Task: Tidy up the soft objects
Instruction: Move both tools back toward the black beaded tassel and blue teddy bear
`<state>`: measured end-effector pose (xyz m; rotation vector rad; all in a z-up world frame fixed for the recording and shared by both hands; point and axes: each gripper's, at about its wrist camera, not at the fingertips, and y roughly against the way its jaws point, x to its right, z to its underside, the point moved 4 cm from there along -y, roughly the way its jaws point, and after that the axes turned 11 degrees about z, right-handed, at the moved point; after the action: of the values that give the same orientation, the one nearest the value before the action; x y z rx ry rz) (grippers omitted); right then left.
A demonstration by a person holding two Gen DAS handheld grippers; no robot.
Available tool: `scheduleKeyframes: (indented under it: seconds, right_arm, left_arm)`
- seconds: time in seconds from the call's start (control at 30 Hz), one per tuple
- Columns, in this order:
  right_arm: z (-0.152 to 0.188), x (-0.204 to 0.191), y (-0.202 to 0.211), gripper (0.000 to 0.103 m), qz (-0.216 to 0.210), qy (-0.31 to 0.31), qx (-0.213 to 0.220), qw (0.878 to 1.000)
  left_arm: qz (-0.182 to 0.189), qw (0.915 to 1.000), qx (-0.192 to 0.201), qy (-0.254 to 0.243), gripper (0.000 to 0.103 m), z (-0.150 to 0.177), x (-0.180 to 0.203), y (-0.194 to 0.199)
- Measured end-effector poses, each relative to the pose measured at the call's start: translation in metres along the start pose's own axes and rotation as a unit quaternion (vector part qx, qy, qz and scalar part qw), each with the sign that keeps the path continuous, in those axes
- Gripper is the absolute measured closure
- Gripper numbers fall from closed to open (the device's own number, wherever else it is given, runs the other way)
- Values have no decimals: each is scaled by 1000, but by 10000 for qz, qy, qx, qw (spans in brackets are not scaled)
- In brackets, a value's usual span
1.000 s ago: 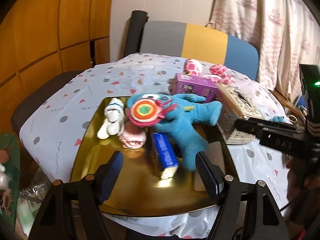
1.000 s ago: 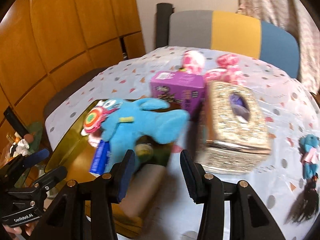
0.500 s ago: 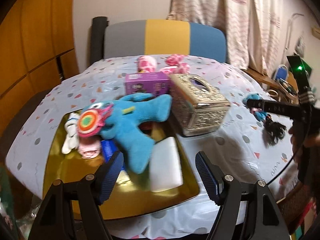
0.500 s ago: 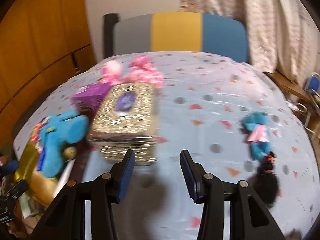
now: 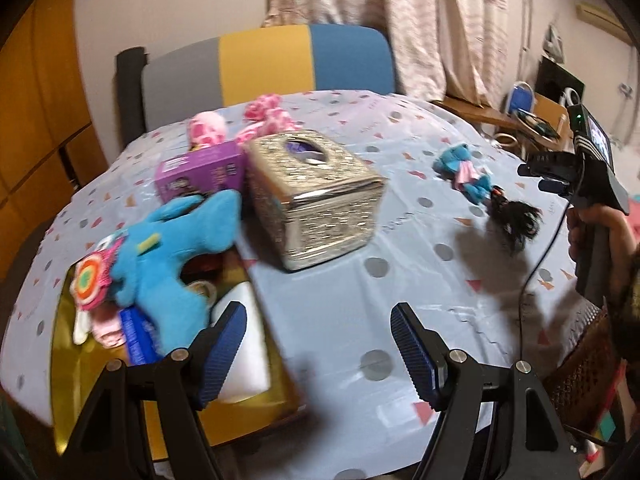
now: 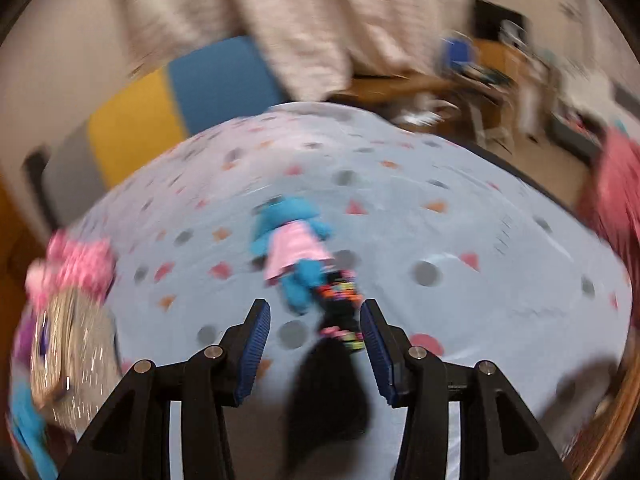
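So the small blue doll [image 6: 294, 256] in the pink dress, with the black tuft of hair [image 5: 514, 220] at one end, lies alone on the right side of the spotted tablecloth [image 5: 400, 280], well apart from everything else. That's the big change: a second ago the right wrist camera was staring at the gold tray and the big blue plush, and now it has swung all the way across so the doll sits right ahead of the right gripper [image 6: 316, 344]. Its jaws are partly apart with nothing between the pads; the doll's hair end lies on the cloth just beyond the tips, not gripped. The frame is pretty smeared, so it's clearly mid-swing.

The left gripper [image 5: 320, 352] has panned the same way. Its view used to be filled by the tray, now the tray is pushed to the left edge. Jaws wide, nothing held, just hovering over bare cloth.

Everything else looks untouched: the big blue plush [image 5: 176, 264] is piled on the gold tray [image 5: 80, 392] with other bits, the silver tissue box [image 5: 316, 196] sits beside it, the purple box [image 5: 200, 172] behind, and the pink plush toys [image 5: 240, 122] at the far edge.

My read: the doll is the next soft thing to get collected, probably heading to the tray with the others. Grab hasn't happened yet.
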<state>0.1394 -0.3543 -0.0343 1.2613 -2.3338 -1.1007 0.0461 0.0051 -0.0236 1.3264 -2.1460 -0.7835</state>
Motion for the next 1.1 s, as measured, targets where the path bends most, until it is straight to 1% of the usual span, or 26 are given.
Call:
scheduleKeyframes:
  seconds: [0.03,0.1,0.3,0.47,0.57,0.63,0.83,0.97,1.03,1.1]
  right_arm:
    - [-1,13,-3,56,51,-302,-73,9995]
    - [-1,25,-5,56,29,-634,-148,9979]
    - [-2,56,-4,56,203,-1332,-149,9908]
    - [0,79,-4,56,111,-1902,-153,9816]
    - [-2,85,-1,56,26,-2084,-69,9780]
    - [-4,87,2,56,-27,-2135,11,9769]
    - [-6,88,6,56,-171,-2201,105,9753]
    - [-6,87,5,56,-304,-2204,90,9749]
    - [-6,87,6,56,-352,-2210,109,9746]
    - [-6,87,5,55,-390,-2235,103,9739]
  left_arm:
    - [79,10000,-30,-30,28,-3,5,-5]
    - [233,9996,-73,-144,28,-11,20,-16]
    - [650,9971,-140,-378,28,-38,54,-51]
    - [981,9938,-301,-438,28,-63,80,-93]
    - [1360,9892,-444,-332,29,-80,98,-122]
    - [1587,9851,-564,-337,32,-92,114,-141]
    - [2227,9704,-753,-544,34,-127,173,-193]
    - [2331,9654,-941,-689,34,-140,209,-228]
    - [2378,9624,-1115,-687,34,-142,221,-246]
    - [2343,9613,-1299,-641,34,-140,231,-266]
